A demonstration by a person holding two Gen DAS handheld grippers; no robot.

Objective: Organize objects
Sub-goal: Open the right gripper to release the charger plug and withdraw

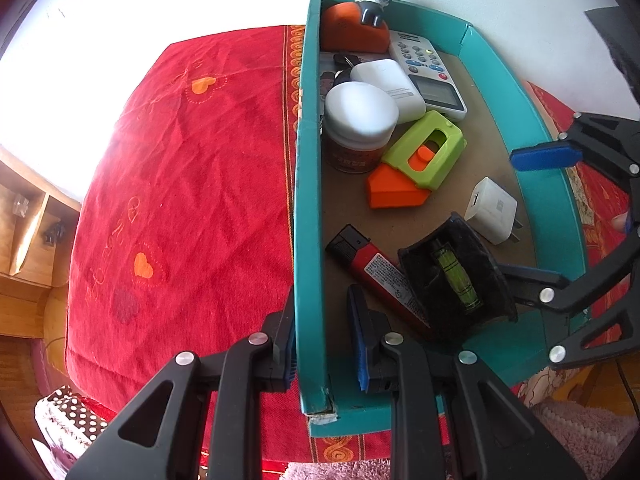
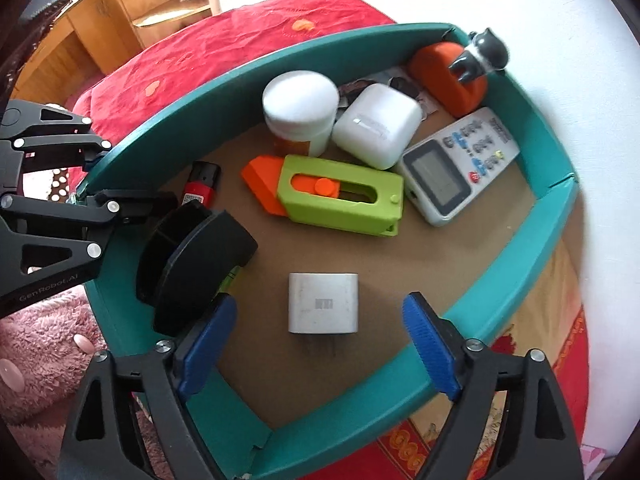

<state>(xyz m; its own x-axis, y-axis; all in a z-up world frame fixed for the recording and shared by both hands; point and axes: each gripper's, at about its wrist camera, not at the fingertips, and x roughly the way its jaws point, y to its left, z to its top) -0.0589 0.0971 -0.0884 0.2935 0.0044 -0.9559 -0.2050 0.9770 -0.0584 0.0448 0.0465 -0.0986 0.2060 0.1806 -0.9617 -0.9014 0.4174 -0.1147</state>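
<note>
Left tool (image 1: 326, 344): seen in the left wrist view clamped on the near left wall of the teal box (image 1: 308, 208), one pad outside and one inside; the box is judged to be steadied by it.
Box contents, left wrist view: a white charger (image 1: 494, 210) lies near the right wall, flat on the brown floor and touching nothing. A black level case (image 1: 456, 276) sits just left of it, beside a red lighter (image 1: 380, 272). Farther in are a green and orange cutter (image 1: 416, 160), a white-lidded jar (image 1: 358, 124), a white case (image 1: 390, 86), a remote (image 1: 430, 74) and an orange toy with a grey figure (image 1: 360, 20).
Bedding: a red blanket (image 1: 180, 184) is spread under and to the left of the box.
Right tool (image 2: 320, 346): seen in the right wrist view with its blue pads standing wide apart over the near end of the box; nothing is pressed between them.
Charger, right wrist view: the white charger (image 2: 323, 303) lies between and just beyond the pads, clear of both, with its prongs toward the near side.
Step in hand: the charger is judged to have been set down in the box, so this placement looks finished.
Next move: the right tool would need to be lifted straight out, without the charger or the level case (image 2: 192, 264) on its left being nudged, and another loose item sought.
</note>
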